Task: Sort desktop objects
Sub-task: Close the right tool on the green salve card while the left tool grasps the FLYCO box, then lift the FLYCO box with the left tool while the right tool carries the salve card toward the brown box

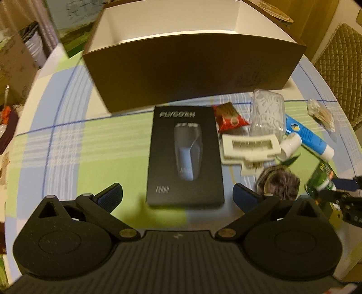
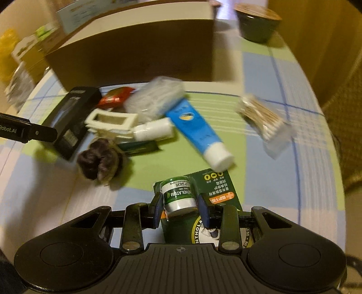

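My right gripper [image 2: 180, 204] is clamped on the green lip-salve pack [image 2: 196, 203], its blue pads pressing either side of the small jar fixed to the card, low over the checked tablecloth [image 2: 271, 74]. In the left wrist view the same pack [image 1: 321, 181] shows at the right edge with my right gripper [image 1: 346, 194] on it.

My left gripper [image 1: 177, 194] hangs with its jaws spread wide and grasping nothing, just above the near end of the black shaver box [image 1: 185, 156], which lies flat on the cloth.

Right of that box sits the clutter: a red sachet [image 1: 228, 116], a clear bag of floss picks [image 1: 268, 114], a cream plastic frame [image 1: 250, 144], a small white bottle [image 1: 290, 145], a blue tube with a white cap [image 1: 308, 136], a dark hair scrunchie [image 1: 280, 183] and a packet of cotton swabs [image 1: 321, 114].

Behind them all stands the open cardboard box [image 1: 190, 74], white inside. A dark bowl [image 2: 258, 21] sits beyond its right corner.
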Available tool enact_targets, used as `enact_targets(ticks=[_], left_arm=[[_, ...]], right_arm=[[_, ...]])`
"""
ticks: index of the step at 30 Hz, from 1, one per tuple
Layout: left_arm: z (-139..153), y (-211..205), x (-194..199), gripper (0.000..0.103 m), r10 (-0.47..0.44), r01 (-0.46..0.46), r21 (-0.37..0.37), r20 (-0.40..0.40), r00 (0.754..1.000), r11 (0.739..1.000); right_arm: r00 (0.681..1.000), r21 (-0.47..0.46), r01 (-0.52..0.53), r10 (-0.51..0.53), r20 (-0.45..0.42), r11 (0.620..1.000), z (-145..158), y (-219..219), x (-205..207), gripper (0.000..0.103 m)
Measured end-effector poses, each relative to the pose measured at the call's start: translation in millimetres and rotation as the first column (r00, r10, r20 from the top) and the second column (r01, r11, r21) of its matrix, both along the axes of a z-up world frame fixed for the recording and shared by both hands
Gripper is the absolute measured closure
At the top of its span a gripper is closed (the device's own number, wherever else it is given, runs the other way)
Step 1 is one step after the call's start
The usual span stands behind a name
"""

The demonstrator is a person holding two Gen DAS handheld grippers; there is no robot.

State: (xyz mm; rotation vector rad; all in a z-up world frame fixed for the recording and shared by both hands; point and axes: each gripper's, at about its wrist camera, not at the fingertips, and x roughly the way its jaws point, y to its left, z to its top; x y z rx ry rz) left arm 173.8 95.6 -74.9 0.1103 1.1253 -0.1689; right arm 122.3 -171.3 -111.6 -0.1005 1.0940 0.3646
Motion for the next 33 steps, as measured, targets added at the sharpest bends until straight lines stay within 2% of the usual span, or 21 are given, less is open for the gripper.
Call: enact_targets(ticks=[6,9,11,13,15,21,28,33], left_arm=[[-18,-11,30,0.001,-0.06,0.061,0.017,-0.027,0.998,0.998],[-29,-14,44,0.012,-0.078,0.078,0.014,-0.04,0.996,0.997],[-34,-14,50,0.015,-0.078,0.079,0.008,-0.044,0.996,0.997],[-39,-16,54,0.024,-0.079,0.079,0.008,-0.051,0.996,0.997],[-42,-16,54,0.025,-0.073,0.074,0.007,-0.048,0.996,0.997],[-43,-8,40,0.026,-0.044,0.045,0.004,-0.043,0.998,0.999],[-42,9,-3,0.026,0.037,-0.035,0.016,-0.096,0.995,0.999],[-39,12,-31,0.026,0.058,-0.057,0.012,-0.123,0.991,0.998]], right_arm=[[0.995,-0.008,0.098,-0.098,-0.008,0.995,2,-16,1,0.072],[0.993,-0.013,0.12,-0.12,-0.01,0.993,3,-20,1,0.072],[0.992,-0.016,0.124,-0.125,-0.012,0.992,3,-21,-1,0.072],[0.992,-0.02,0.126,-0.126,-0.014,0.992,3,-21,-2,0.072],[0.992,-0.021,0.124,-0.124,-0.016,0.992,3,-20,-2,0.072],[0.995,-0.021,0.102,-0.102,-0.017,0.995,3,-18,0,0.072],[0.997,-0.012,0.072,-0.072,-0.006,0.997,1,-17,1,0.072],[0.999,-0.014,0.045,-0.045,0.007,0.999,0,-15,1,0.071]])
